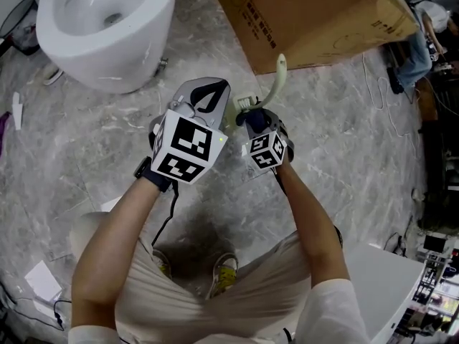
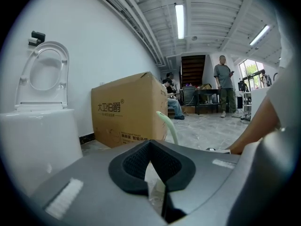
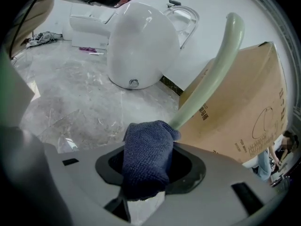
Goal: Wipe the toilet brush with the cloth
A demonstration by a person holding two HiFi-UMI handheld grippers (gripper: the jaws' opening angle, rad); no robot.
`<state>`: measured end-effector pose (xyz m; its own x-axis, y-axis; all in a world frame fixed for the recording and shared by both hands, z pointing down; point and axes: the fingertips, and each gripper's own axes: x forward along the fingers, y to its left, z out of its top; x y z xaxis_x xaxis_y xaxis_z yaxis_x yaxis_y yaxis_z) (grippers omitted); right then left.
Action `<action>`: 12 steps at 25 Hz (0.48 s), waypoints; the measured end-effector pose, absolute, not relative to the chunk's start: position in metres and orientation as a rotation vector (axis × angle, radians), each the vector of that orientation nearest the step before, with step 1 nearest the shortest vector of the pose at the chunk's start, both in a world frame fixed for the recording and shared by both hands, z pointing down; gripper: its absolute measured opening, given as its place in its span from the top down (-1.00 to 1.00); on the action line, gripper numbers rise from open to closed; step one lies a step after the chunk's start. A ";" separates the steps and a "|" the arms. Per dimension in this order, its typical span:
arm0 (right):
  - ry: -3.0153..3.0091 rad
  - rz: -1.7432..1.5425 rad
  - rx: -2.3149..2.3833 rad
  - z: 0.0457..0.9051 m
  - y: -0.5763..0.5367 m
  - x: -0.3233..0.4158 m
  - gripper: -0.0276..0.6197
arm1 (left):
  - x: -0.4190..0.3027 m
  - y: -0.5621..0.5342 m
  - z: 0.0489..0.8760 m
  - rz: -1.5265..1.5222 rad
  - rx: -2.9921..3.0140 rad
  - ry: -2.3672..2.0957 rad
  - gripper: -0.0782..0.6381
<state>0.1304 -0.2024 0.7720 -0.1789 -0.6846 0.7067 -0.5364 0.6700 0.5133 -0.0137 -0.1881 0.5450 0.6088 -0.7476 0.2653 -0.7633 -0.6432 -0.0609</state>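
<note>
Grey marble floor (image 1: 344, 142). Left gripper (image 2: 153, 173): fingers clenched on toilet brush (image 3: 211, 69). Right gripper (image 3: 150, 173): fingers grasping blue cloth (image 3: 146, 159), touching brush handle. Beyond brush: toilet (image 1: 107, 27), cardboard box (image 1: 315, 13). Wiping seemingly midway; upper handle likely remains.

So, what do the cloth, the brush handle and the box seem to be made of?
The cloth looks like microfibre: dark blue, matte, looped weave. The brush handle is likely moulded plastic: pale green, smooth, soft sheen. The box seems to be cardboard: brown, matte, printed.
</note>
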 end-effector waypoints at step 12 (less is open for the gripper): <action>-1.863 -0.110 0.911 0.807 -0.201 0.125 0.35 | 0.008 -0.156 0.564 0.492 2.799 -1.173 0.78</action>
<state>0.1253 -0.2011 0.8073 -0.1990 -0.6310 0.7499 -0.5381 0.7099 0.4545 0.0084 -0.1555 0.5641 0.6581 -0.6831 0.3167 -0.7047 -0.7070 -0.0605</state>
